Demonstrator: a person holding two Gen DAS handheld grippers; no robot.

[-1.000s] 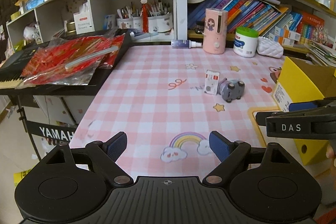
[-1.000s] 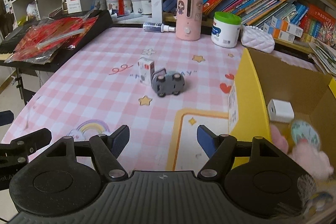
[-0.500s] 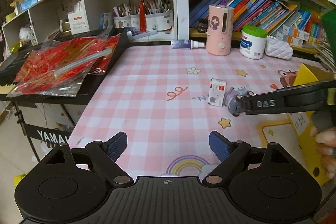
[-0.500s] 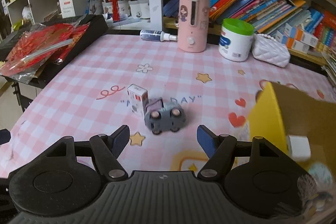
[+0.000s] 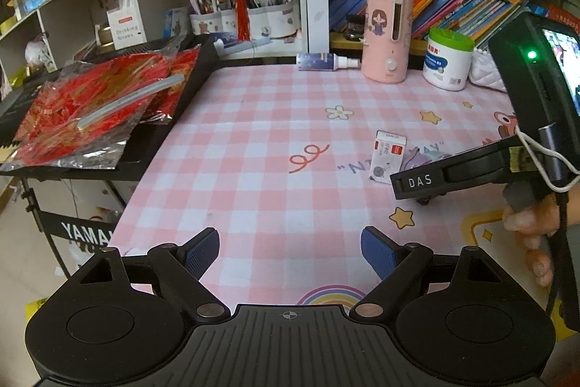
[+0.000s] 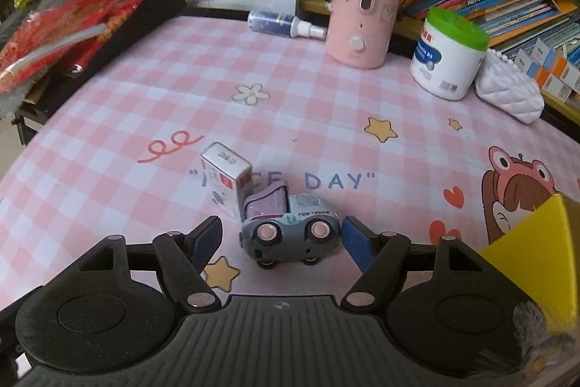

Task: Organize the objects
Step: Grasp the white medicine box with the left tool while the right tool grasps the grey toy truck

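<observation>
Pink-checked tablecloth (image 6: 290, 89) now fills most of the right wrist view, since the right gripper (image 6: 282, 238) has been brought down over the toy truck (image 6: 290, 233). The truck is now bracketed between jaws standing apart, neither pad pressing it; a second ago it lay well ahead. The small white box (image 6: 226, 182) is seen just beyond, touching the truck's rear. The left gripper (image 5: 290, 252) is held wide, nothing between its jaws. Closure on the truck is judged the next step.
</observation>
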